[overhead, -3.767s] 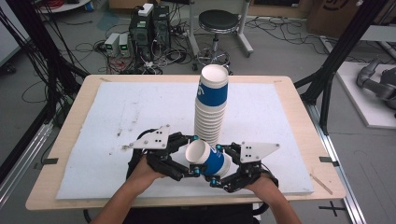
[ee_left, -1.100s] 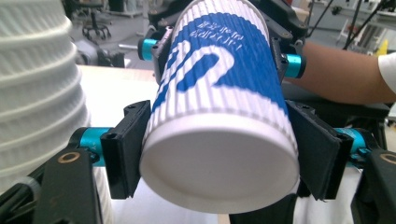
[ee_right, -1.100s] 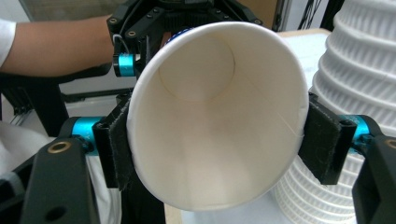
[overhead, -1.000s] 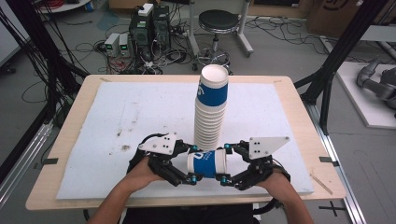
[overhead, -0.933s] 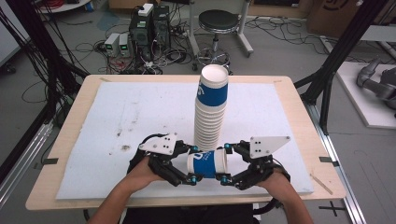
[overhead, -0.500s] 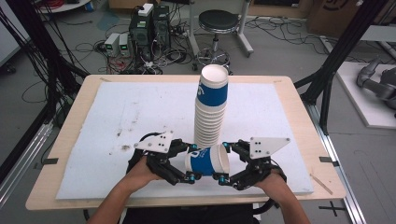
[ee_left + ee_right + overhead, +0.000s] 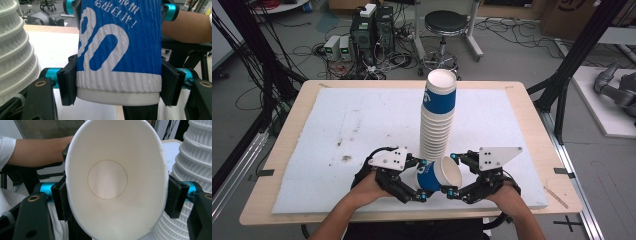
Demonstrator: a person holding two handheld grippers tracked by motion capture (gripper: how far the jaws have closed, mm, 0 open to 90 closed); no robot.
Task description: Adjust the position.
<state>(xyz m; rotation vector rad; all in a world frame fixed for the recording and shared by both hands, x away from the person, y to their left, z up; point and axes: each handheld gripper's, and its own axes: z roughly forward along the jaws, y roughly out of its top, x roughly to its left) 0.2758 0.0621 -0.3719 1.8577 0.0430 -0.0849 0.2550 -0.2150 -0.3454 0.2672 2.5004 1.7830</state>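
A blue-and-white paper cup (image 7: 439, 175) lies on its side just above the table's front edge, held between my two grippers. My left gripper (image 7: 422, 180) has been opening its jaws. Its pads still rest against both sides of the cup's base (image 7: 117, 50), and the left gripper (image 7: 118, 87) leaves it undented. My right gripper (image 7: 452, 175) has been closing its jaws, and its pads squeeze the cup's open mouth (image 7: 112, 182) into a tall oval. The right gripper (image 7: 116, 197) looks straight into the cup. Directly behind stands a tall stack of cups (image 7: 438, 120).
A white foam board (image 7: 337, 125) covers the wooden table (image 7: 287, 105). The stack (image 7: 15, 50) stands close beside the jaws in the left gripper view, and the stack (image 7: 195, 170) does likewise in the right gripper view. On the floor beyond are a stool (image 7: 444, 22) and computer boxes (image 7: 372, 25).
The cup's mouth has tipped up and toward the right gripper, which now presses it into an oval. Both hands have stayed at the same spot near the front edge.
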